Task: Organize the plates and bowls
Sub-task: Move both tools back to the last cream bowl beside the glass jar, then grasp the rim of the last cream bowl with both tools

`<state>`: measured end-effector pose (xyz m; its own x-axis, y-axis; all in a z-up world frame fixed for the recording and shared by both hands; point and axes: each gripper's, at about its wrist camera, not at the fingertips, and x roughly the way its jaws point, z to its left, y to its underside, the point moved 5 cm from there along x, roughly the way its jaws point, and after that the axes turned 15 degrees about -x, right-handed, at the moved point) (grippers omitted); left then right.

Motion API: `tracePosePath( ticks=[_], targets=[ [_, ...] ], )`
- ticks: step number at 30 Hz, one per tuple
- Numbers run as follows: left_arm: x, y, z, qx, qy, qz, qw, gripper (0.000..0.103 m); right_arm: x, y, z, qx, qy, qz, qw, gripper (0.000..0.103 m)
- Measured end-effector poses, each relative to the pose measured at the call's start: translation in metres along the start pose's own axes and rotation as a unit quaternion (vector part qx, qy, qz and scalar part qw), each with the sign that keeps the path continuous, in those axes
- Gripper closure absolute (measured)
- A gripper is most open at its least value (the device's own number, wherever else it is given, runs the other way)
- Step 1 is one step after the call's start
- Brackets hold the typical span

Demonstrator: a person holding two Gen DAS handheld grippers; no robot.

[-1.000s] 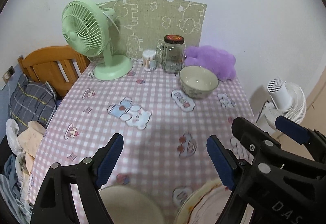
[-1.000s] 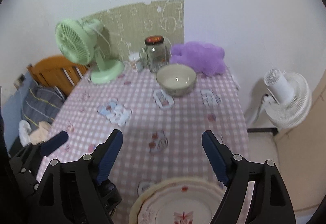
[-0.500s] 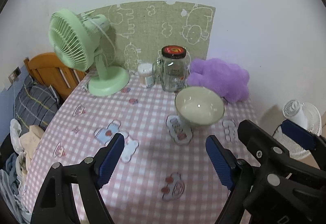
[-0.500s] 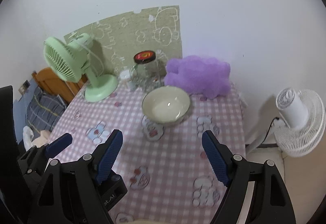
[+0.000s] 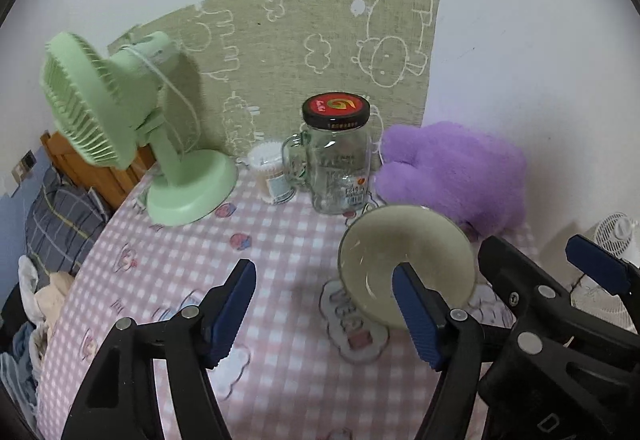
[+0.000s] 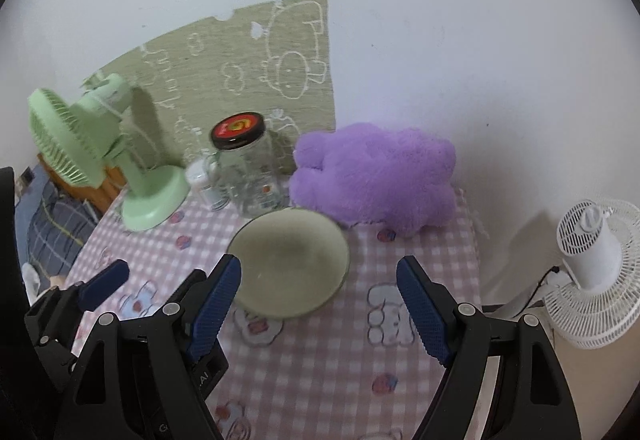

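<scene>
A cream bowl stands upright on the pink checked tablecloth, in front of a glass jar. My left gripper hovers just short of it and to its left. Its jaws are closing with nothing between them, and its right finger overlaps the bowl's near rim in the picture. In the right wrist view the same bowl lies ahead of my right gripper, which is open and empty, the bowl showing between its fingers. One blue pad of the left gripper shows at the left.
Behind the bowl stand a lidded glass jar, a small cotton-swab tub, a green desk fan and a purple plush toy. A white floor fan stands beyond the table's right edge. A wooden chair with clothes sits left.
Both grippers have moved forward and slightly down across the table toward the far bowl. The plate and the near bowl have dropped out of view. The left jaws have narrowed a little.
</scene>
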<state>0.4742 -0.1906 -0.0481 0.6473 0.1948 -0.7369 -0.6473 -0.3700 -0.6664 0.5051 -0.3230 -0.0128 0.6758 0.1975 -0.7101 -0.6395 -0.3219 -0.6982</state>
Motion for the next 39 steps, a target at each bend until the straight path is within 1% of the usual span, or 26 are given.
tracePosePath(
  ticks=[3, 4, 6, 7, 8, 9, 10, 13, 17, 20, 21, 22, 23, 25, 26, 27, 28, 29, 30, 31, 33, 39],
  targets=[
    [0.023, -0.003, -0.008, 0.005, 0.004, 0.013, 0.9999, 0.029, 0.019, -0.003, -0.007, 0.006, 0.003, 0.005, 1.000, 0.020],
    [0.029, -0.003, -0.010, 0.006, 0.002, 0.017, 0.9998, 0.023, 0.029, -0.004, -0.009, 0.007, 0.003, 0.008, 1.000, 0.020],
    [0.043, -0.003, -0.011, 0.002, -0.006, 0.026, 0.9996, 0.017, 0.041, -0.006, -0.011, 0.006, 0.002, 0.013, 1.000, 0.020],
    [0.051, -0.002, -0.011, -0.003, -0.006, 0.031, 0.9995, 0.017, 0.048, -0.006, -0.011, 0.004, 0.003, 0.016, 1.000, 0.020],
    [0.055, -0.001, -0.010, -0.006, -0.006, 0.034, 0.9994, 0.017, 0.055, -0.007, -0.011, 0.002, 0.006, 0.020, 1.000, 0.019],
    [0.060, 0.000, -0.010, -0.009, -0.006, 0.037, 0.9993, 0.016, 0.060, -0.007, -0.011, 0.000, 0.009, 0.022, 1.000, 0.013],
    [0.065, 0.000, -0.009, -0.011, -0.006, 0.039, 0.9992, 0.015, 0.067, -0.007, -0.011, 0.000, 0.010, 0.024, 1.000, 0.010],
    [0.075, 0.001, -0.010, -0.008, -0.012, 0.039, 0.9991, 0.015, 0.081, -0.005, -0.012, 0.006, 0.002, 0.030, 1.000, 0.010],
    [0.090, 0.000, -0.011, -0.010, -0.015, 0.043, 0.9989, 0.016, 0.096, -0.004, -0.013, 0.008, 0.012, 0.033, 0.999, 0.010],
    [0.097, 0.001, -0.012, -0.009, -0.012, 0.047, 0.9988, 0.024, 0.105, -0.003, -0.014, 0.010, 0.012, 0.037, 0.999, 0.012],
    [0.099, 0.001, -0.012, -0.006, -0.009, 0.046, 0.9989, 0.033, 0.107, -0.002, -0.014, 0.011, 0.011, 0.039, 0.999, 0.016],
    [0.100, 0.002, -0.012, -0.002, -0.010, 0.043, 0.9990, 0.041, 0.110, 0.000, -0.015, 0.012, 0.012, 0.043, 0.999, 0.023],
    [0.101, 0.002, -0.012, 0.000, -0.013, 0.042, 0.9990, 0.044, 0.113, 0.001, -0.015, 0.013, 0.013, 0.048, 0.999, 0.027],
    [0.105, 0.003, -0.011, 0.002, -0.014, 0.044, 0.9989, 0.060, 0.118, 0.004, -0.015, 0.012, 0.014, 0.056, 0.998, 0.040],
    [0.107, 0.005, -0.011, 0.002, -0.014, 0.049, 0.9987, 0.062, 0.120, 0.005, -0.015, 0.011, 0.012, 0.059, 0.998, 0.045],
    [0.109, 0.006, -0.012, 0.001, -0.011, 0.055, 0.9984, 0.065, 0.122, 0.005, -0.014, 0.010, 0.010, 0.062, 0.998, 0.055],
    [0.110, 0.007, -0.013, 0.001, -0.006, 0.058, 0.9983, 0.071, 0.124, 0.005, -0.014, 0.010, 0.006, 0.064, 0.998, 0.064],
    [0.110, 0.008, -0.014, 0.002, -0.003, 0.060, 0.9982, 0.074, 0.125, 0.006, -0.013, 0.010, 0.002, 0.065, 0.998, 0.068],
    [0.109, 0.009, -0.016, 0.004, -0.002, 0.059, 0.9982, 0.080, 0.125, 0.006, -0.012, 0.008, 0.005, 0.066, 0.998, 0.075],
    [0.109, 0.010, -0.018, 0.007, -0.002, 0.059, 0.9983, 0.083, 0.125, 0.006, -0.012, 0.006, 0.010, 0.065, 0.998, 0.079],
    [0.108, 0.011, -0.019, 0.009, -0.004, 0.057, 0.9983, 0.083, 0.125, 0.007, -0.013, 0.007, 0.011, 0.066, 0.998, 0.081],
    [0.107, 0.013, -0.019, 0.009, -0.004, 0.066, 0.9978, 0.084, 0.124, 0.007, -0.013, 0.006, 0.013, 0.067, 0.998, 0.081]
  ],
)
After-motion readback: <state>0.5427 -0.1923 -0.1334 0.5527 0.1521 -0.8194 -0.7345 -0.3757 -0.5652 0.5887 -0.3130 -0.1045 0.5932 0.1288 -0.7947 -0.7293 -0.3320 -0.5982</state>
